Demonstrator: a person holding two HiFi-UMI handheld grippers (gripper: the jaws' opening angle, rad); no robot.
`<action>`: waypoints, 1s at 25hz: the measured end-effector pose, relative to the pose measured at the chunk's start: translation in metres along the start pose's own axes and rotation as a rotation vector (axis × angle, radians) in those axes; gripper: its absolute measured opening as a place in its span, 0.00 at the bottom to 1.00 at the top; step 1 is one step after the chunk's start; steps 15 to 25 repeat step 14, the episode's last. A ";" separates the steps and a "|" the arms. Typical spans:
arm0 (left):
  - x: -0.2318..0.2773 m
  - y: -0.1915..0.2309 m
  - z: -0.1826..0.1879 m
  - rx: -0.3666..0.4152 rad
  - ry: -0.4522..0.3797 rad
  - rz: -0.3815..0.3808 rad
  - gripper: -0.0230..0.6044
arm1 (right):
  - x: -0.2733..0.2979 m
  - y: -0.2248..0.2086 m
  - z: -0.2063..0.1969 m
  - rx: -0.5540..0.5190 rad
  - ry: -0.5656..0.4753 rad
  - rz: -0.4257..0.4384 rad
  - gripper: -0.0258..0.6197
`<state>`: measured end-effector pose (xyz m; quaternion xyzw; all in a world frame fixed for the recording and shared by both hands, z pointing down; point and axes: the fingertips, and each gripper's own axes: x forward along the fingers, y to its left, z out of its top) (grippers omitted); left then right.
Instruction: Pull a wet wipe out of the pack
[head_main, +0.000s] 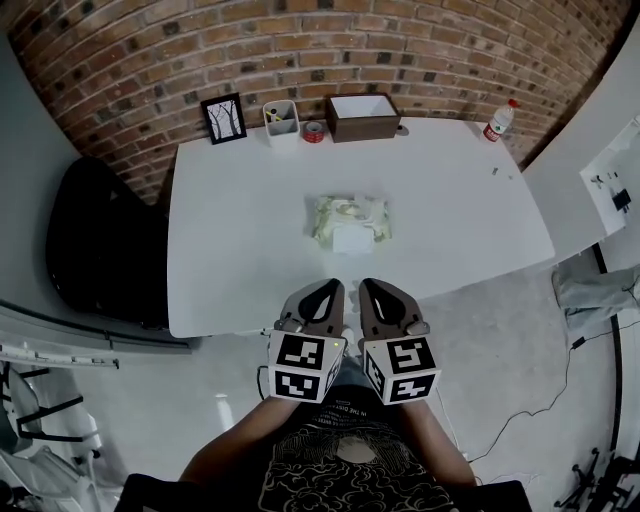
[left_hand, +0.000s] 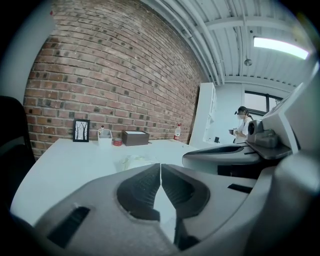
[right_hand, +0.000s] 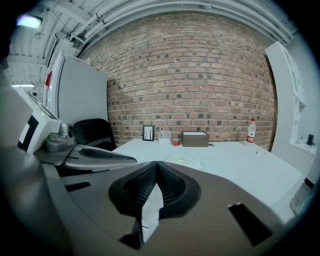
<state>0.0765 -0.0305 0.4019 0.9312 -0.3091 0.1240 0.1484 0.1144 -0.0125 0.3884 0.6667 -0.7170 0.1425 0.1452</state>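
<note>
Wet wipe pack (head_main: 350, 221): one, soft crinkled pale-green wrapper with a white rectangular flap, lying flat at centre frame in the head view, mid-table, well apart from both grippers.

Nearest, lower centre: two grippers side by side, each carrying one marker cube.
- The left gripper (head_main: 327, 288) has its ribbed dark pads pressed together with nothing between them.
- The right gripper (head_main: 374, 287) is likewise closed tip to tip and empty.
- Both hover off the near edge of the table (head_main: 240, 260), one smooth white rectangular top.

Far edge, upper frame, five items in a row:
- one black-framed picture (head_main: 223, 118)
- one white square holder (head_main: 282, 122)
- one small red round item (head_main: 314, 131)
- one dark brown box (head_main: 362, 116) with a white inside
- one clear bottle (head_main: 500, 121) with a red cap, at upper right

Left of the table stands one black chair (head_main: 100, 250). Behind everything is a brick wall.
</note>
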 end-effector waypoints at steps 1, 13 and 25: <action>0.000 -0.001 0.000 -0.002 0.000 -0.001 0.06 | -0.001 0.000 0.000 -0.002 -0.001 -0.001 0.07; 0.000 -0.013 0.001 0.008 -0.005 -0.016 0.06 | -0.004 -0.002 0.001 -0.009 -0.012 -0.003 0.07; 0.000 -0.015 0.001 0.008 -0.004 -0.019 0.06 | -0.004 -0.002 0.001 -0.010 -0.011 -0.003 0.07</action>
